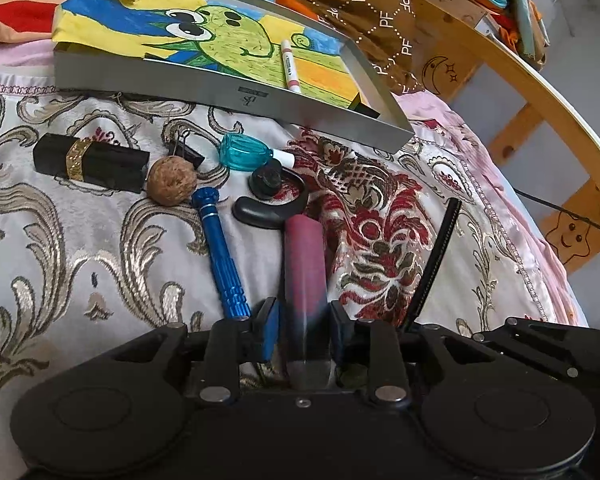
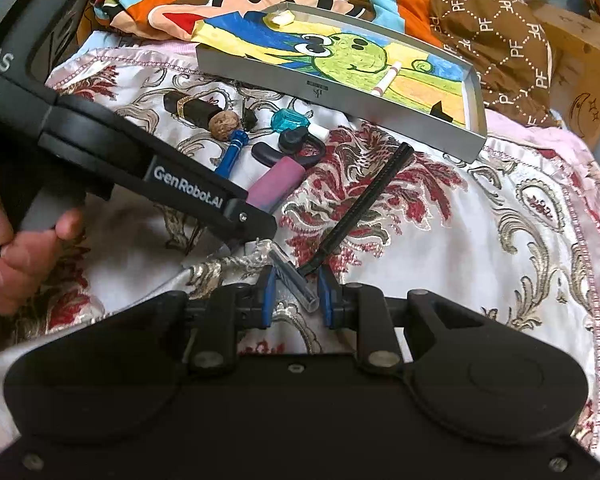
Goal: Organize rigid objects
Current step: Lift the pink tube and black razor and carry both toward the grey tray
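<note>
**benchrat:** Looking at the left gripper (image 1: 305, 330) first: its blue pads are narrowed onto the near end of the pink-and-grey block (image 1: 305, 276), which lies flat on the bedspread (image 1: 100, 248) pointing toward the grey tray (image 1: 228, 94). I'd guess it's light, stiff and a bit grippy, so a hold across the short sides looks fine.

**tinkerpaws:** And the right gripper (image 2: 297, 294)? Jaws narrow around the head of the black razor (image 2: 364, 204), though whether they're actually touching, I cannot tell. Probably featherweight, but the head is slick plastic with blades. I'd take the ribbed handle instead.

**benchrat:** Agreed. Between the block and the tray sit a black earhook piece (image 1: 270, 200), a blue metal tool (image 1: 220, 252), a walnut (image 1: 171, 180), a teal bottle (image 1: 244, 152), a binder clip (image 1: 186, 148) and a black-and-gold lipstick case (image 1: 90, 162). The walnut likely rolls; the bottle looks breakable.

**tinkerpaws:** Soft surface too, so things sink and tilt. The tray already holds a pink marker (image 1: 290, 66) on a cartoon drawing. Beyond the tray: printed bedding (image 2: 492, 28), and off to its right, a wooden bed rail (image 1: 540, 80).
</note>
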